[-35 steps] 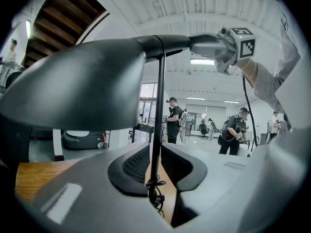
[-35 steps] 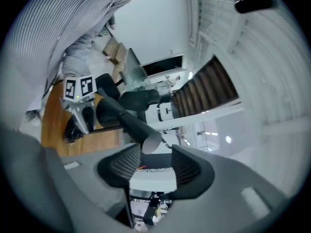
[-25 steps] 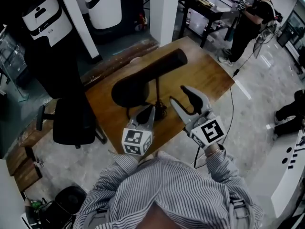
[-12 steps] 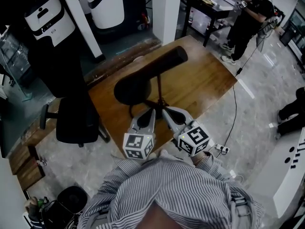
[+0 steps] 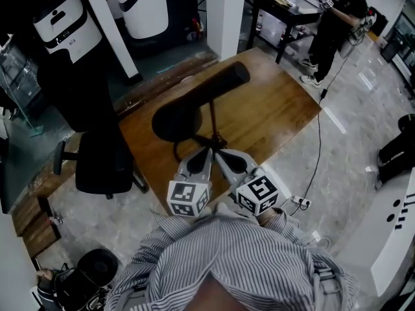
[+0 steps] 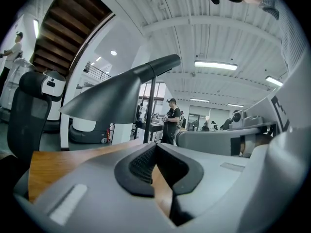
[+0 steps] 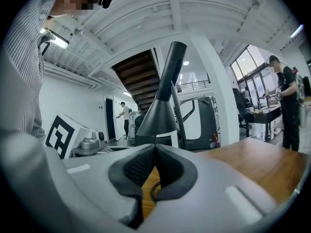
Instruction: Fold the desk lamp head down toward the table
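Note:
A black desk lamp stands on the wooden table (image 5: 272, 109). Its long cone-shaped head (image 5: 194, 105) lies nearly level on a thin stem (image 5: 213, 118), with the wide end toward the left. My left gripper (image 5: 205, 153) and right gripper (image 5: 219, 154) sit side by side at the near table edge, tips just short of the lamp's foot. Both are shut with nothing between the pads. The left gripper view has the lamp head (image 6: 116, 96) above the closed left gripper (image 6: 155, 147). In the right gripper view the head (image 7: 163, 106) rises over the closed right gripper (image 7: 155, 149).
A black office chair (image 5: 100, 161) stands left of the table. White machines (image 5: 65, 24) and a pillar (image 5: 224, 11) are behind it. A person (image 5: 337, 18) works at a dark desk at the far right. A cable (image 5: 316, 148) trails over the floor to a socket.
My right gripper has come down and to the left, closed from wide open, and now lies beside the left gripper near the lamp's foot. The left gripper and the lamp have stayed put.

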{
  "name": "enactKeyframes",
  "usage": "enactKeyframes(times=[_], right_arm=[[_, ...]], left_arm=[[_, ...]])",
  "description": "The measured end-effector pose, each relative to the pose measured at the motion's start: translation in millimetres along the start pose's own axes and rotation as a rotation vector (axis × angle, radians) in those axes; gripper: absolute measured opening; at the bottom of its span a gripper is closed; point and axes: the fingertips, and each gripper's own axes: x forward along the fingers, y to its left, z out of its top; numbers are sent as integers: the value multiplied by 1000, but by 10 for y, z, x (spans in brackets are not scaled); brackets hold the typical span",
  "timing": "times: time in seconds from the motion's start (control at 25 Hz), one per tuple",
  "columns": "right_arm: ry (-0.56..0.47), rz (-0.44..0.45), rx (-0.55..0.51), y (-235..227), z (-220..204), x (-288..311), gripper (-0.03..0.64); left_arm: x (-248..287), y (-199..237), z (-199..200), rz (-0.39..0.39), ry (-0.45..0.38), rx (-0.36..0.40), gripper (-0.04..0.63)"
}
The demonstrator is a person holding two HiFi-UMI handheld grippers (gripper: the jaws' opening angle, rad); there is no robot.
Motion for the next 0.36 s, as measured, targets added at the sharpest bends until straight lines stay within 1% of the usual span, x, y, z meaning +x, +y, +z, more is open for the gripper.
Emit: enactKeyframes(times=[0.24, 0.36], right_arm=[[-3, -2, 27, -75, -68, -37, 2], [9, -16, 21, -113, -126, -38, 2]], left_arm=[[-24, -20, -20, -7, 0, -5, 6], [-23, -24, -25, -13, -2, -11, 5]])
